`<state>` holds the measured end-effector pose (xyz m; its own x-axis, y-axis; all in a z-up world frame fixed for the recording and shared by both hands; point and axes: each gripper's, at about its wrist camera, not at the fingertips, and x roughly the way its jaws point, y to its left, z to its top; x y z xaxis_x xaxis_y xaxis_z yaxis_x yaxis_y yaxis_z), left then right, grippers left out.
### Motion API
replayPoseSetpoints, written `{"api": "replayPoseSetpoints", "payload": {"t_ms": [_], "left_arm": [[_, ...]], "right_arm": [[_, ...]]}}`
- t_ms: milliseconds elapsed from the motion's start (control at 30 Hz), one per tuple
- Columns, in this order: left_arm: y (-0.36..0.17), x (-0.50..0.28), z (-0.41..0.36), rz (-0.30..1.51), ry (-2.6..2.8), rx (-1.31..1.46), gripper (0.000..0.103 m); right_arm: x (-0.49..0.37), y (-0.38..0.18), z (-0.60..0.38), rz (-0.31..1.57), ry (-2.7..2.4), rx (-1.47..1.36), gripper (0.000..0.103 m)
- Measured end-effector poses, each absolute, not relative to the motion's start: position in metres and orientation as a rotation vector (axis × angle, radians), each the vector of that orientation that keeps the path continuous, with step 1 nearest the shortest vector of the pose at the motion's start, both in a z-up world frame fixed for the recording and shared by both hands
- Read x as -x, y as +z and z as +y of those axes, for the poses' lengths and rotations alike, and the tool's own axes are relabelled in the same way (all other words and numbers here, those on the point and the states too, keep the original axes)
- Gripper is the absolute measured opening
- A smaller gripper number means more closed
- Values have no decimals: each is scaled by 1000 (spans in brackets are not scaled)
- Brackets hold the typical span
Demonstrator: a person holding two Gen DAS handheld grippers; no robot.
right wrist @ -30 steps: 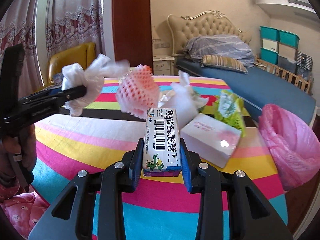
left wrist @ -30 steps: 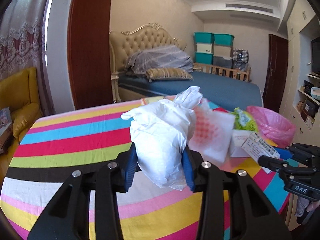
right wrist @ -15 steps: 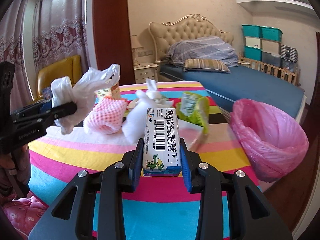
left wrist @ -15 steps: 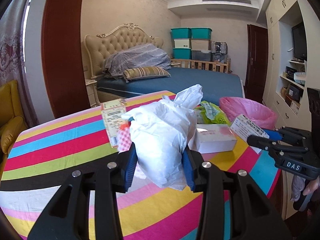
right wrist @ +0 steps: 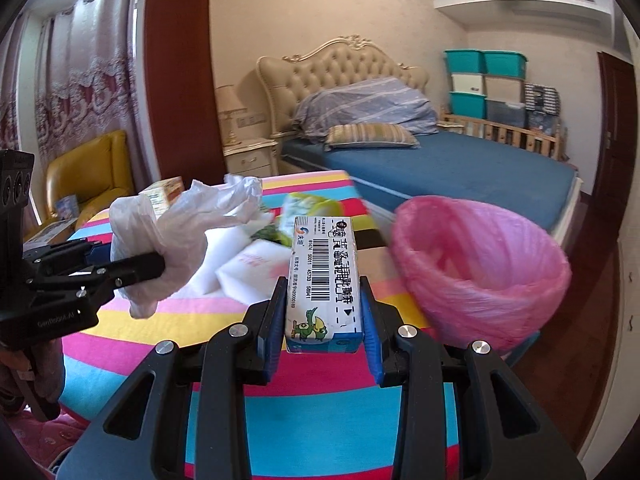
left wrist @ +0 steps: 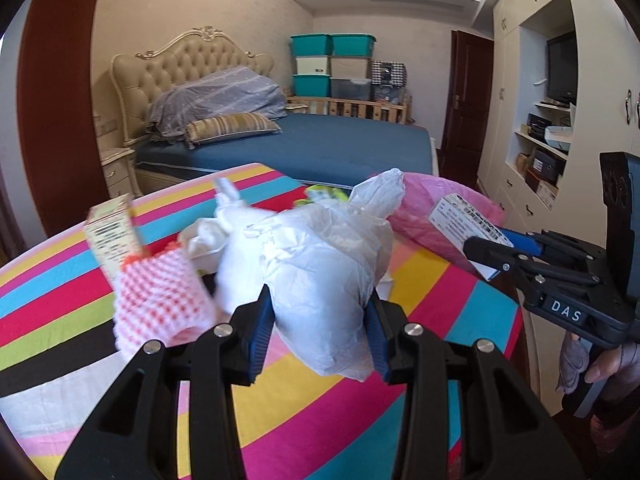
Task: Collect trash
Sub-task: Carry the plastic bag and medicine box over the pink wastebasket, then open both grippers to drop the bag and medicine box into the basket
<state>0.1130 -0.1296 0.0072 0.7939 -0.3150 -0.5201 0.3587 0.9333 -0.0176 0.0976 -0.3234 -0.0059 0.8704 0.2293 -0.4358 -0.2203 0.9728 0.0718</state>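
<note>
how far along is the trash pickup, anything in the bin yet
Nothing visibly binned: the pink-lined bin looks empty from what shows of its inside. In hand: the left claw grips a crumpled white plastic bag, and the right claw grips a small barcoded box close beside the bin. Left on the striped table: pink foam net, white box, green wrapper, another small carton.

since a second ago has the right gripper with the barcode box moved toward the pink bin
Yes. In the right wrist view the pink bin has grown larger and slid toward centre, so the right gripper, clamped on the barcode box, has closed in on it.
</note>
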Motion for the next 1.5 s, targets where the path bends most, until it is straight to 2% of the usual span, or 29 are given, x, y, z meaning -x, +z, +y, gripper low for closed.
{"api": "replayPoseSetpoints", "payload": {"t_ms": [633, 1000, 1033, 1067, 1100, 1133, 1167, 1200, 1300, 1433, 1500], "left_arm": [[21, -214, -258, 618, -572, -33, 42], [13, -267, -306, 654, -551, 0, 45], [13, -270, -308, 650, -551, 1, 47], [13, -272, -310, 649, -553, 2, 51], [11, -276, -313, 650, -552, 7, 59], [10, -277, -314, 648, -539, 9, 69], [9, -277, -313, 643, -527, 15, 74], [9, -277, -312, 636, -521, 25, 81], [13, -272, -304, 612, -519, 8, 84], [24, -254, -282, 547, -475, -5, 97], [29, -244, -268, 523, -435, -15, 98]], "right_arm": [[-155, 3, -439, 427, -13, -50, 34], [-196, -4, -467, 435, -59, -49, 34], [-200, -5, -471, 425, -52, -50, 35], [-200, -7, -472, 428, -47, -52, 40], [-204, -9, -475, 435, -53, -53, 48], [-205, -10, -476, 434, -62, -55, 63], [-206, -11, -478, 432, -64, -58, 66], [-207, -11, -480, 436, -67, -62, 67], [-195, -12, -483, 423, -83, -68, 67], [-176, -11, -479, 406, -82, -78, 67], [-165, -11, -474, 404, -72, -78, 67]]}}
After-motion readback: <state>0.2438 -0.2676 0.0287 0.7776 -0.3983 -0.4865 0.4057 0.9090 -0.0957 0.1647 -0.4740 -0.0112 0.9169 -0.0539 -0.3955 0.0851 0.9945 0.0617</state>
